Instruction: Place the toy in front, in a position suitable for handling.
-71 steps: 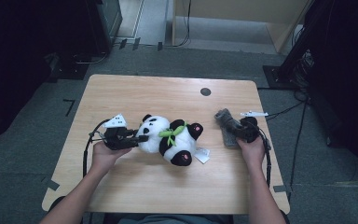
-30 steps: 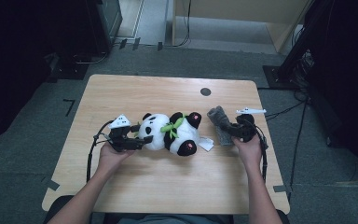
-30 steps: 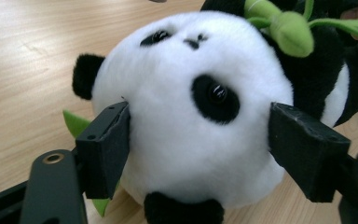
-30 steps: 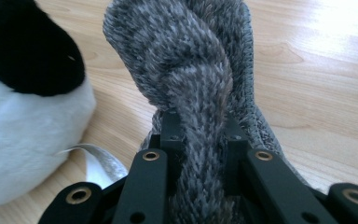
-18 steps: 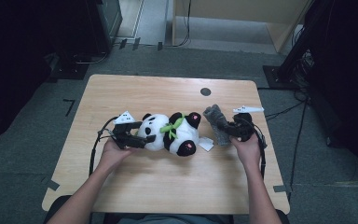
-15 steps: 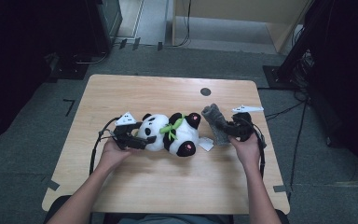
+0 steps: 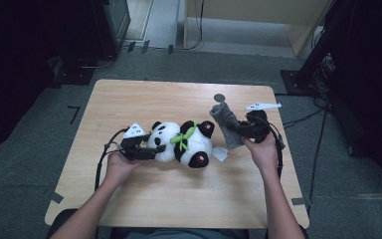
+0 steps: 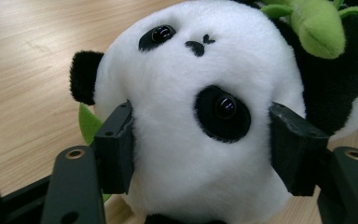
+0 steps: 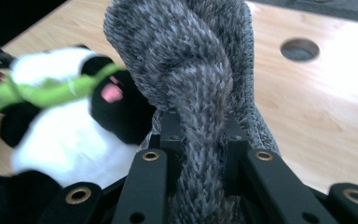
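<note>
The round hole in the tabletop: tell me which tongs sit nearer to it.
Right. The right tongs, shut on the grey sock, sit just below the hole. The left tongs, around the panda's head, are farther off.

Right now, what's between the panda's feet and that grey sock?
In the high view, a small white tag on bare table lies between panda and grey sock.

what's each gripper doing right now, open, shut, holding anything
Left gripper: jaws have just been closing, pads now pressed on the panda plush at its head.
Right gripper: shut on the grey knit sock, lifted off the table.
</note>
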{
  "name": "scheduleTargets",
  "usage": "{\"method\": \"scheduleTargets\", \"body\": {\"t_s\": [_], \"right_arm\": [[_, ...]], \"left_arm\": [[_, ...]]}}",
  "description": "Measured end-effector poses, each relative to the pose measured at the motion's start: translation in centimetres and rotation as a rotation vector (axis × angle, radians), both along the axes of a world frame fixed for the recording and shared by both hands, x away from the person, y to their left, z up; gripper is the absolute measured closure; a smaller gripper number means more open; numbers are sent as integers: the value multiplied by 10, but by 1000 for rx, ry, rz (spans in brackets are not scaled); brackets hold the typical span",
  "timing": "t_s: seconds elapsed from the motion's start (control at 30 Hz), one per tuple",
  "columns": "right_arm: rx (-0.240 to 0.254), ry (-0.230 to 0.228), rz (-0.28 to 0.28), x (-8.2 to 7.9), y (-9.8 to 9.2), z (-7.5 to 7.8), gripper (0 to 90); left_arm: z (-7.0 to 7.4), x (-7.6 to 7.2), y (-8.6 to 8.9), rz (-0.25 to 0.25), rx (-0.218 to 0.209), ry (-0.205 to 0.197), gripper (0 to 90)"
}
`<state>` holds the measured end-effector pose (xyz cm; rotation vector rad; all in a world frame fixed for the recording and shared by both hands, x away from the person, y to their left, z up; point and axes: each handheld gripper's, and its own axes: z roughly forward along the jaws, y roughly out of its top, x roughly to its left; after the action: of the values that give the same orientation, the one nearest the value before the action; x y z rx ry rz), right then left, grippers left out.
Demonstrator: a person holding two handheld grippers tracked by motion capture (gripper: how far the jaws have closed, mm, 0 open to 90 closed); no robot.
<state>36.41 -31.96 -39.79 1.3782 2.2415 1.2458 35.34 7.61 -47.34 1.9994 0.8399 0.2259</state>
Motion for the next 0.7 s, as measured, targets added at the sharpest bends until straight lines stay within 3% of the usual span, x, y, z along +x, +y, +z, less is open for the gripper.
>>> {"method": "scheduleTargets", "body": {"t_s": [0.2, 0.4, 0.7], "right_arm": [[1, -15, 44, 5, 18, 20, 775], [-14, -24, 92, 10, 39, 40, 775], [-47, -11, 160, 28, 79, 50, 775]], "left_arm": [[2, -5, -4, 40, -1, 10, 366], [1, -6, -3, 47, -16, 11, 361], [1, -5, -3, 52, -22, 21, 359]]}}
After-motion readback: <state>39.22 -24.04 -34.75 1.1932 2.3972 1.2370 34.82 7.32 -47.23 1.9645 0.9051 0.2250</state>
